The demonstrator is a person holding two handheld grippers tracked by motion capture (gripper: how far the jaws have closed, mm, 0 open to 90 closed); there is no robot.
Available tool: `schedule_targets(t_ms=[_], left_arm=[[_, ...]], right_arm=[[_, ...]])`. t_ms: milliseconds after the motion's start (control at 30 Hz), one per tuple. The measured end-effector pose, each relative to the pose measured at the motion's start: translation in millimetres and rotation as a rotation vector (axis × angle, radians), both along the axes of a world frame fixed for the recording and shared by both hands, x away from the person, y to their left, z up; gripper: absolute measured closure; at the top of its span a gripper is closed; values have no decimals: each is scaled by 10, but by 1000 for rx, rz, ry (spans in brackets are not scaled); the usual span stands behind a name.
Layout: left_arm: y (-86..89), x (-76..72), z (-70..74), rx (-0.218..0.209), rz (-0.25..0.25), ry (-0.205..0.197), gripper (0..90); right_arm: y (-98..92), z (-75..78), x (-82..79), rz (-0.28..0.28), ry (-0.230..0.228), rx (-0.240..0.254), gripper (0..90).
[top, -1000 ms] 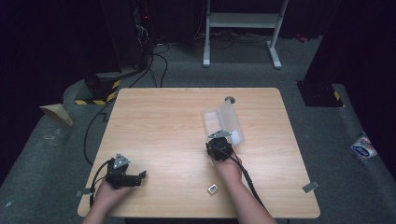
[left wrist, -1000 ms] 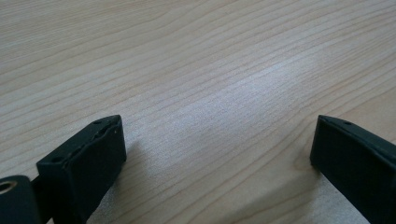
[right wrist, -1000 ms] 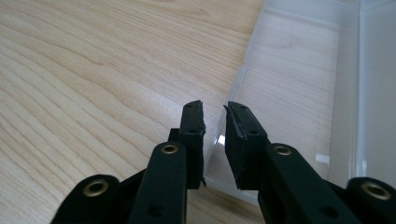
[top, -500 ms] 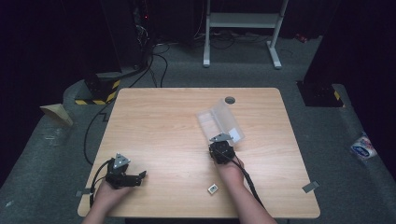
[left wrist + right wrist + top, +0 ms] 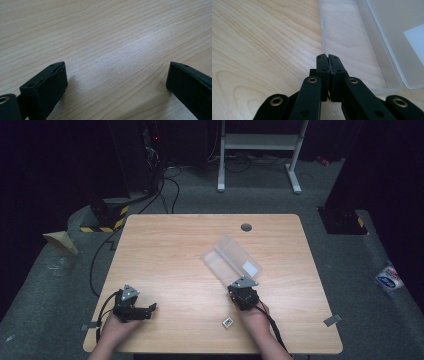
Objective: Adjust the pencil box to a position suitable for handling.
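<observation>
On the wooden table (image 5: 180,250) lies an open clear plastic case (image 5: 231,260), its 2 shallow halves spread flat side by side, one bearing a white label (image 5: 248,267). It sits right of the table's centre, set at a slant.

The right gripper (image 5: 243,292) is at the case's near end, pointing into it. In the right gripper view its tips (image 5: 328,65) are over the case's near edge, the jaws pressed together; they have just been closing, with nothing visible between them. Whether the tips touch the plastic cannot be told.

The left gripper (image 5: 141,309) rests low over the near left part of the table, well apart from the case. Its jaws are spread wide with bare wood between them.

A small white component (image 5: 227,322) lies on the table near the front edge, just beside the right hand (image 5: 252,316). A dark round grommet (image 5: 245,227) sits near the far edge.
</observation>
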State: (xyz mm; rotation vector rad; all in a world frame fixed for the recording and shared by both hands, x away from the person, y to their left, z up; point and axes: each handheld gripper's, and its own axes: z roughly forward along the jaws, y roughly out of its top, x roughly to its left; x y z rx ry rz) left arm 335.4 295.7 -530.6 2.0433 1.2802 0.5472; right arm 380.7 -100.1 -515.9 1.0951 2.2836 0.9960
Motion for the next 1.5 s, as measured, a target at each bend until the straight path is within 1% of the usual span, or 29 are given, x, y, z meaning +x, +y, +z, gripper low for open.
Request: schedule_targets(t_ms=[233, 367, 400, 500, 567, 600, 633, 700, 767, 800, 900, 933, 1033, 1233, 1300, 1500], left_arm=[[0, -13, 2, 1, 7, -2, 46], [-7, -20, 0, -6, 18, -3, 49], [-8, -21, 0, -6, 19, -3, 49], [-7, -20, 0, -6, 19, -3, 49], [-6, -19, 0, -6, 17, -3, 50], [-6, -18, 0, -5, 17, -3, 50], [-6, -17, 0, -5, 16, -3, 49], [-7, -16, 0, -5, 17, -3, 49], [-7, -16, 0, -5, 18, -3, 50], [-8, -17, 0, -5, 18, -3, 50], [-8, -17, 0, -6, 20, -4, 52], [-8, -17, 0, -6, 20, -4, 53], [-6, -15, 1, -4, 18, -5, 53], [-5, -13, 1, -4, 18, -5, 53], [-5, -13, 1, -4, 18, -5, 54], [-5, -13, 1, -4, 17, -5, 54]], right_arm=[[-119, -19, -236, 34, -24, 10, 870], [-166, -15, -307, 38, -27, 24, 863], [-178, -11, -314, 37, -21, 34, 850], [-197, 3, -329, 48, -20, 53, 773], [-222, 39, -350, 43, -39, 73, 728], [-251, 69, -355, 28, -58, 84, 722], [-268, 85, -361, 13, -67, 91, 721], [-324, 112, -351, -21, -89, 105, 727], [-358, 101, -326, -48, -89, 96, 741], [-373, 87, -308, -58, -82, 90, 744], [-399, 37, -266, -74, -63, 71, 745], [-403, 24, -258, -77, -64, 62, 745], [-421, -7, -229, -85, -57, 55, 743], [-465, -18, -190, -112, -59, 53, 733], [-491, -17, -175, -126, -64, 42, 725], [-636, -21, -113, -166, -72, 40, 711]])
